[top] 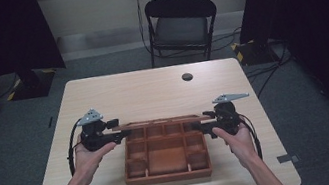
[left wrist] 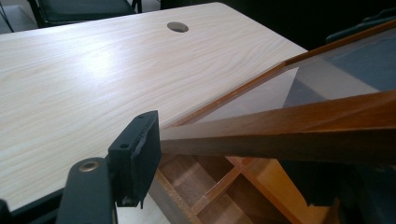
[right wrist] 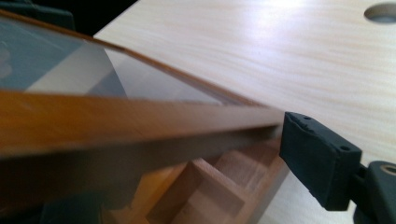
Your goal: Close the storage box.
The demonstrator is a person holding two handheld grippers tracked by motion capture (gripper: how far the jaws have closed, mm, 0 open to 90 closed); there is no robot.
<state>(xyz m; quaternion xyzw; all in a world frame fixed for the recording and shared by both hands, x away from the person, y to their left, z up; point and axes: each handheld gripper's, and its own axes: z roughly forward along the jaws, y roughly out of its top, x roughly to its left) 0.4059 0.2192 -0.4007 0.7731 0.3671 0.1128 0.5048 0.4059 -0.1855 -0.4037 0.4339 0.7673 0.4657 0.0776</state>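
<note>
Nearest in the high view, two forearms come in from the bottom edge, each hand carrying a gripper. Between them a wooden box (top: 165, 155) with open compartments sits on the near half of the pale tabletop (top: 152, 92). Its glass-paned lid (top: 160, 122) is raised at the back of the box, tilted up off the compartments.

The left gripper (top: 120, 136) is at the left end of the lid. In the left gripper view the lid's wooden frame (left wrist: 299, 126) lies between the fingers, with one black finger (left wrist: 137, 156) right against the frame's corner; the opposite finger is mostly hidden under the frame, so I cannot tell for certain whether the fingers are pressing.

The right gripper (top: 202, 127) is at the right end of the lid. In the right gripper view the frame (right wrist: 116, 126) runs between the fingers, and the visible finger (right wrist: 320, 156) stands just beside its end; whether it is clamped I cannot tell.

Farther off, a round cable hole (top: 187, 76) marks the tabletop, and beyond the far edge a black folding chair (top: 182, 26) stands by the wall.
</note>
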